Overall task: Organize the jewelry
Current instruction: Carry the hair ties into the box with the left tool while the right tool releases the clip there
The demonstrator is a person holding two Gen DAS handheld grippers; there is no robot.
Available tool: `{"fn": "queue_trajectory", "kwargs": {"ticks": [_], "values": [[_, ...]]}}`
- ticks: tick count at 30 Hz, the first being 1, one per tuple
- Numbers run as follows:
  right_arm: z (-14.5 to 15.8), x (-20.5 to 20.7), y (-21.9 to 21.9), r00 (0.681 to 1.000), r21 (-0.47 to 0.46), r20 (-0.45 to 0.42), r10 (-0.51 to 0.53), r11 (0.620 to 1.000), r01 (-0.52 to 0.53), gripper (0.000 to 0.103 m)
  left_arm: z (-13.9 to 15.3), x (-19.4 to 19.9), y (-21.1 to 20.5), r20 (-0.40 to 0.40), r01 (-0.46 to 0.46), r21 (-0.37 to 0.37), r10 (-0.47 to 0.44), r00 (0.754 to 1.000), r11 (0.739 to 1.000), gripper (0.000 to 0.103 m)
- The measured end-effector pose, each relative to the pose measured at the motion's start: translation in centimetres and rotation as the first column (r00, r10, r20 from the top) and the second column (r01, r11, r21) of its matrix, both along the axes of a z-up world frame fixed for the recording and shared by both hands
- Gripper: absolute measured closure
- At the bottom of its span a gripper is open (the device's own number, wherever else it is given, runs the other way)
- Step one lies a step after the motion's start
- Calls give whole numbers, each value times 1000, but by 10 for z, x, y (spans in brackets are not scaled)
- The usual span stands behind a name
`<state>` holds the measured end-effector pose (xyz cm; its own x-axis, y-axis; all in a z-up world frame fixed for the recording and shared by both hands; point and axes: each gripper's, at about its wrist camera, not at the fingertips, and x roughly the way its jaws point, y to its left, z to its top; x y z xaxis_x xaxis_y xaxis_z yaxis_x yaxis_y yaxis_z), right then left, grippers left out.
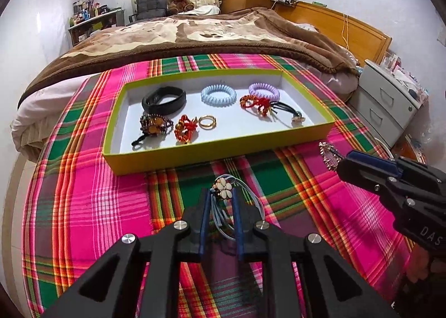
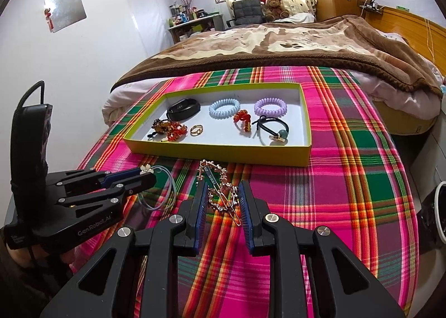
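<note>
A yellow-green tray (image 1: 217, 151) (image 2: 223, 154) lies on the plaid cloth and holds a black band (image 1: 164, 99), a blue coil tie (image 1: 218, 94), a purple coil tie (image 1: 264, 90), red knots, a gold ring (image 1: 207, 122) and a black hair tie (image 2: 269, 126). My left gripper (image 1: 222, 192) (image 2: 147, 171) is shut on a white flower hair tie (image 1: 222, 188) in front of the tray. My right gripper (image 2: 223, 197) (image 1: 341, 163) is shut on a rose-gold hair clip (image 2: 220, 190) whose end shows in the left wrist view (image 1: 327, 153).
The plaid cloth (image 1: 83, 178) covers the near end of a bed with a brown blanket (image 1: 195, 36). A grey drawer unit (image 1: 390, 106) stands to the right. A desk, a chair and a teddy bear (image 1: 179, 0) are at the far wall.
</note>
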<state>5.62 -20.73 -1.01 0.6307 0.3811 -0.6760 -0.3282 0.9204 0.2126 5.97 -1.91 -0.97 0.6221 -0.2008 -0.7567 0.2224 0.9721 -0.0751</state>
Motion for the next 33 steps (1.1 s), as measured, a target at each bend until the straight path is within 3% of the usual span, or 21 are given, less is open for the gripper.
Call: {"fn": "queue_trajectory", "kwargs": {"ticks": [33], "values": [[32, 14, 11, 997, 11, 68, -23, 1000, 23, 80, 41, 27, 33, 90, -43, -55, 48, 995, 998, 87]]}}
